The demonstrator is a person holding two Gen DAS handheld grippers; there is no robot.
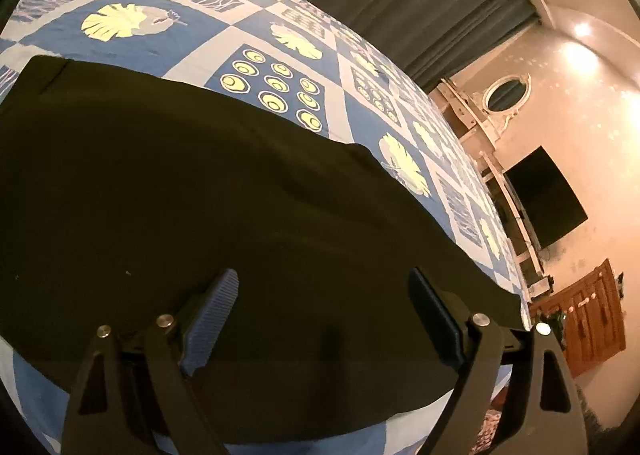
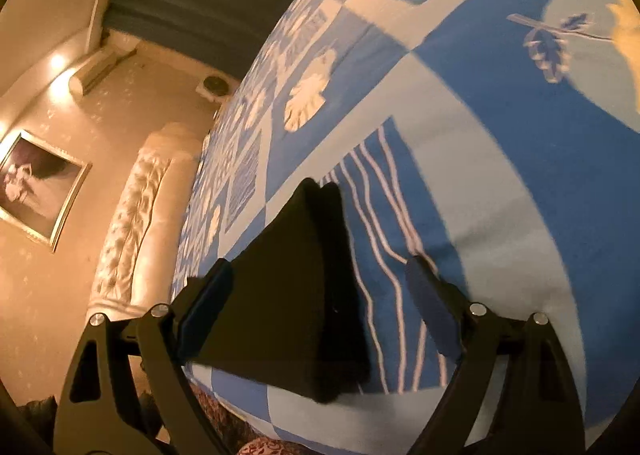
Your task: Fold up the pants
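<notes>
The pants [image 1: 180, 183], dark and plain, lie flat on a bed covered by a blue-and-white patterned bedspread [image 1: 168, 3]. In the left wrist view they spread as one broad, smooth panel reaching the near edge of the bed; in the right wrist view a narrow end shows two layers stacked edge to edge, which suggests at least one lengthwise fold, leg on leg, is already made. The left gripper [image 1: 320, 295] hangs over the broad panel with its jaws wide apart; nothing is clamped, and whether the pads touch the cloth cannot be told. The right gripper [image 2: 320, 283] likewise stands wide open, straddling the narrow end, with the left pad close against the cloth edge but no pinch evident. Judgement: the task is partly done. The garment remains long, so the crosswise folds appear outstanding. Neither tool currently has hold of the fabric, so a fresh grasp at each end would be needed before any further fold.
</notes>
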